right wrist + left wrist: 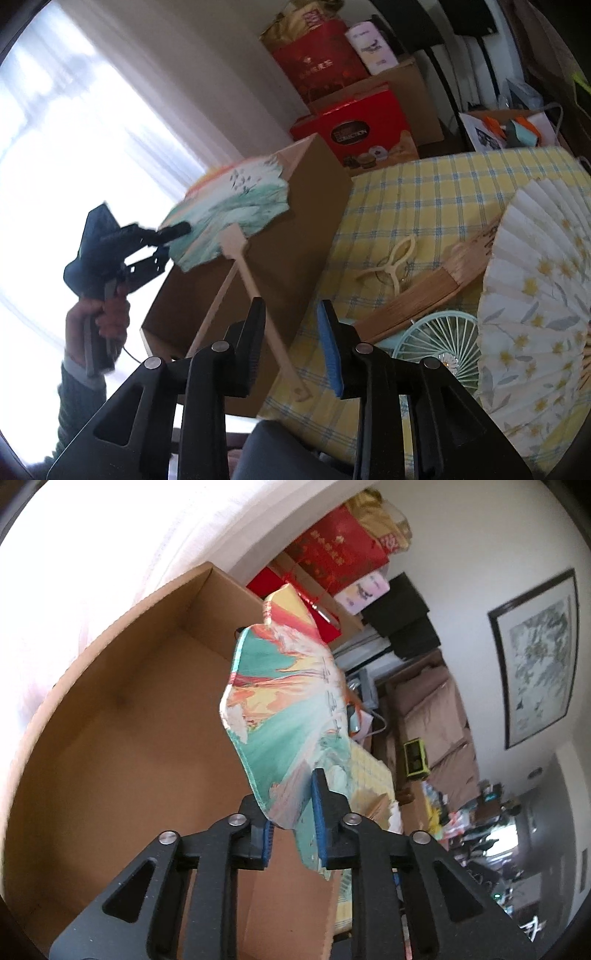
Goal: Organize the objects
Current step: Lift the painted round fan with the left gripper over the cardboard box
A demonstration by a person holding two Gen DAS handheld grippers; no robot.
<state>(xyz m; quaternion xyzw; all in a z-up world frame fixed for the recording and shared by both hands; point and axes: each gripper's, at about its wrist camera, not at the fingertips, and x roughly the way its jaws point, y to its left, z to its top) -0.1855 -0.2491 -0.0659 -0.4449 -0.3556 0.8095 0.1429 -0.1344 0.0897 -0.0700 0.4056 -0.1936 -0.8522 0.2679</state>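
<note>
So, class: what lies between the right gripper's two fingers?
In the right wrist view, the flat fan's long pale handle runs between the right gripper's open fingers, not pinched; the left gripper holds the fan's face.

Red box [364,127], upper centre of the right wrist view: dark round badge printed "COLLECTION"; a smaller word above it is too blurred to read.

Red gift bag [317,64], top centre of the same view: a row of gold characters, illegible.

Red bag [340,550], top centre of the left wrist view: gold characters, illegible.

Painted fan [288,716], centre of the left wrist view: a column of brush characters, illegible.
</note>
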